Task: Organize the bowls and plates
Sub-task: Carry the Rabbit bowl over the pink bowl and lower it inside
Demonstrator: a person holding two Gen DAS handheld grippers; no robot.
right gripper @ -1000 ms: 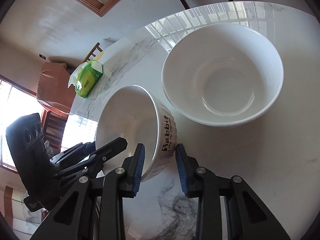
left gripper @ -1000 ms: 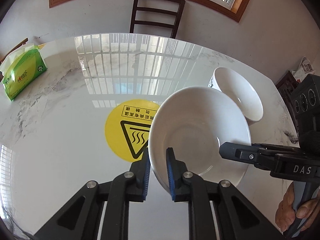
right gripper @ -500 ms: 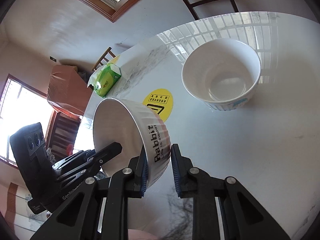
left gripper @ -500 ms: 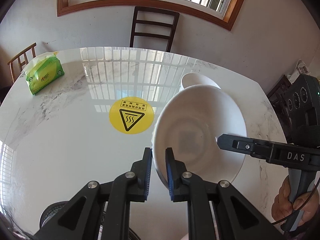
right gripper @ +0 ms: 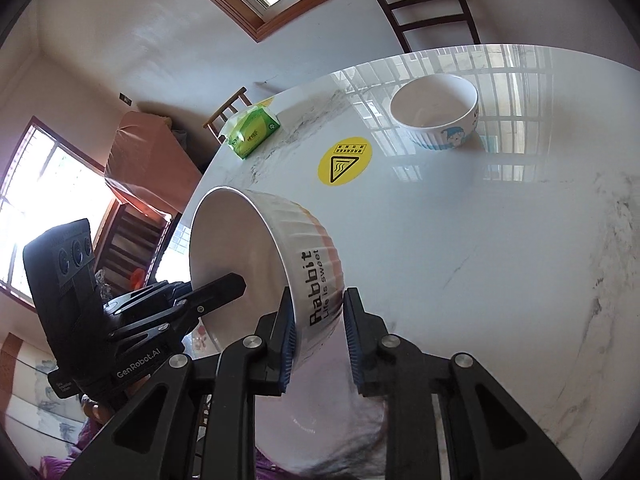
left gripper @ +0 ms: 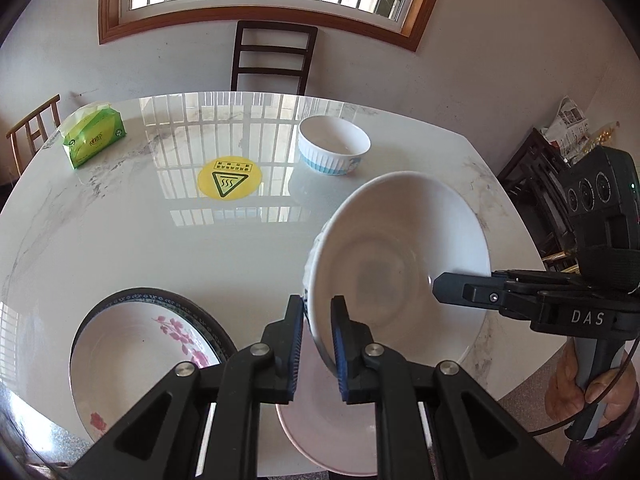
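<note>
Two claws are busy with one bowl. My left claw is clenched on the rim of the white bowl, which hangs tilted in the air above the near edge of the table. My right claw grips the same bowl from the other side, over its wall. Just below it lies a white plate, and beside that a plate with pink flowers. I judge this bowl is about halfway to its place. Farther away a second bowl with blue stripes stands alone, still to be collected. A green tissue pack lies at the far left.
</note>
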